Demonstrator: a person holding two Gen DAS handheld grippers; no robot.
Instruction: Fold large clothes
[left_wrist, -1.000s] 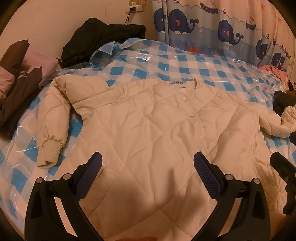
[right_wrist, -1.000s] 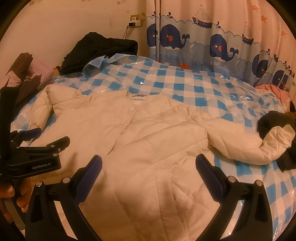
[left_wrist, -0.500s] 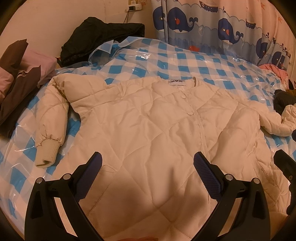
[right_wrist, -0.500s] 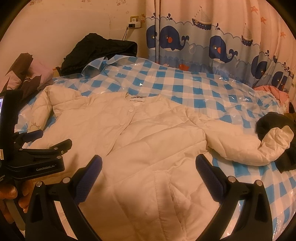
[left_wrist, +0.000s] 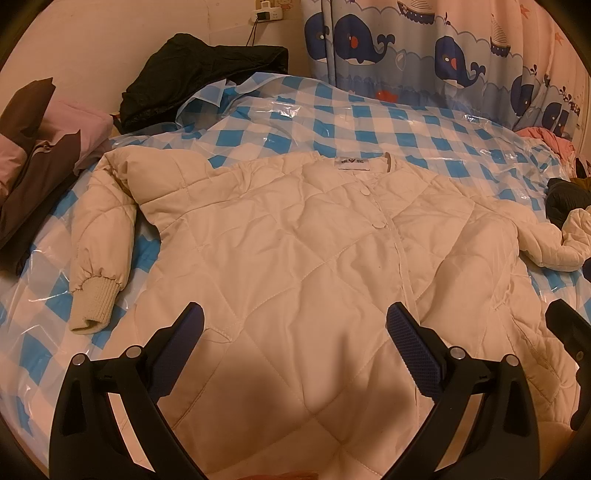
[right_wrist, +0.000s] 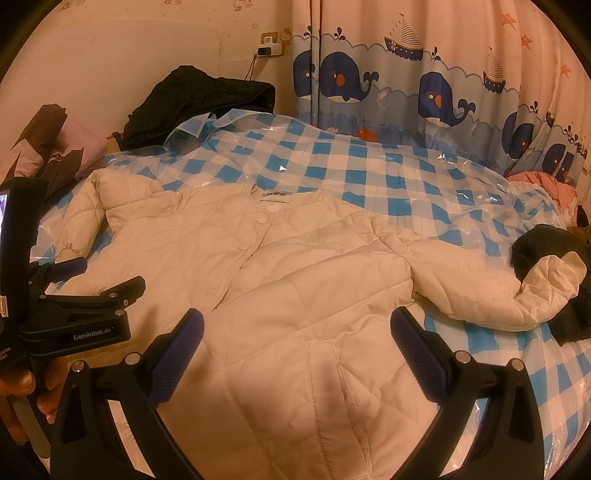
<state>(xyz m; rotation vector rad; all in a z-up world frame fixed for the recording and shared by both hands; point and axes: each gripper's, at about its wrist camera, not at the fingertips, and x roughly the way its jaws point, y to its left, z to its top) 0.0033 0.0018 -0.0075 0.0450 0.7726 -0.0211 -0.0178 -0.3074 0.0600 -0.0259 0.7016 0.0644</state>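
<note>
Both grippers, left gripper (left_wrist: 294, 325) and right gripper (right_wrist: 296, 330), gaping, empty, drawn back slightly higher above flat, buttoned cream jacket (left_wrist: 314, 266); folding not begun, sleeves still spread.

Quilted matt jacket (left_wrist: 295, 258) — glossy plastic sheet (left_wrist: 369, 122)

Left wrist view: low over jacket (left_wrist: 295, 266) hem, facing 12 o'clock toward curtain (left_wrist: 424, 51). Right wrist view: same heading, just rightward, left gripper (right_wrist: 79, 277) at 9 o'clock. Shared: jacket, checkered cover (right_wrist: 369, 166), curtain.
</note>
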